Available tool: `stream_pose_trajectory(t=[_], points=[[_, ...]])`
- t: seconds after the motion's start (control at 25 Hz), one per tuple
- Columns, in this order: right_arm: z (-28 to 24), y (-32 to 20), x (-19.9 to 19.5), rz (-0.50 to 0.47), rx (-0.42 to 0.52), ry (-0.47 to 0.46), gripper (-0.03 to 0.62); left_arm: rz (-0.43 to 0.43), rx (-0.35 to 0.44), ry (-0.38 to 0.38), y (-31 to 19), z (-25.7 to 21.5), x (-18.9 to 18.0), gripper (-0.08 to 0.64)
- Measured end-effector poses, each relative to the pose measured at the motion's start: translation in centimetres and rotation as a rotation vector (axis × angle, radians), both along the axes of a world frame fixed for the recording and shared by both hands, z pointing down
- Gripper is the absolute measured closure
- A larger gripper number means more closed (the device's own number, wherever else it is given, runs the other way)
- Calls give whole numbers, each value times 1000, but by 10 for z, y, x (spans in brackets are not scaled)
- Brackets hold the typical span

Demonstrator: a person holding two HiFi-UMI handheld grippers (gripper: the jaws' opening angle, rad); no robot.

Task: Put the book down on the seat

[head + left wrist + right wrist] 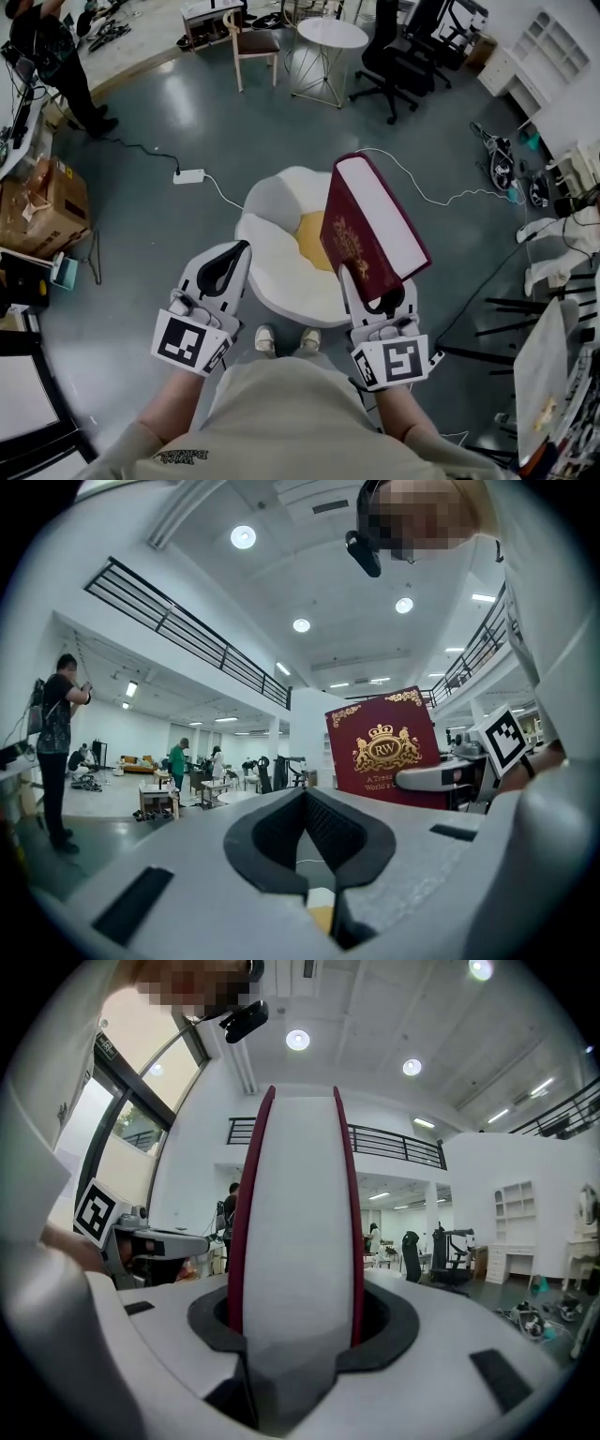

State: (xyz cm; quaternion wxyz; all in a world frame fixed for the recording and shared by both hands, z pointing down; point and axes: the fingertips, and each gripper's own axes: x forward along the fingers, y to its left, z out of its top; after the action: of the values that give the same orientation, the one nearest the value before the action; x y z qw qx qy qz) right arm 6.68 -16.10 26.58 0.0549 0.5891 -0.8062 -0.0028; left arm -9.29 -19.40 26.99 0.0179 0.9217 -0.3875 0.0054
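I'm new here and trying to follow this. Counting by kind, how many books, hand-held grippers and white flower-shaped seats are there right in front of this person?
book: 1
white seat: 1
grippers: 2, the left gripper and the right gripper
total: 4

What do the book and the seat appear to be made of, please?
The book: a stiff dark-red cover, probably leatherette over board, with a gold-stamped crest, and a thick white paper block. The seat: white petal-shaped lobes round a yellow centre, matte and softly rounded, likely padded fabric, though moulded plastic isn't excluded.
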Motion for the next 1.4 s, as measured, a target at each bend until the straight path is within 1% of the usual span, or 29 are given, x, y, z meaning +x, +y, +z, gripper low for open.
stream_pose_trajectory(t=[0.36, 0.48, 0.6, 0.76, 0.92, 1.08, 1.24, 1.4], points=[[22, -4, 10, -35, -54, 8, 380, -8, -28, -10, -5, 16, 15, 557], [37, -7, 20, -40, -81, 3, 380, -17, -39, 1, -10, 27, 25, 557], [60, -23, 33, -28, -115, -14, 380, -29, -44, -1, -22, 41, 33, 557], [102, -56, 53, 4, -169, -3, 380, -45, -61, -9, -45, 68, 40, 557], [152, -101, 66, 9, -215, 31, 380, -64, -92, -21, -75, 108, 45, 557], [214, -145, 71, -5, -252, 77, 380, -87, -123, -1, -109, 161, 49, 557], [290, -178, 71, -30, -285, 113, 380, -111, -151, 11, -136, 226, 54, 557], [376, -201, 72, -58, -327, 138, 380, -128, -190, 11, -157, 305, 62, 557]])
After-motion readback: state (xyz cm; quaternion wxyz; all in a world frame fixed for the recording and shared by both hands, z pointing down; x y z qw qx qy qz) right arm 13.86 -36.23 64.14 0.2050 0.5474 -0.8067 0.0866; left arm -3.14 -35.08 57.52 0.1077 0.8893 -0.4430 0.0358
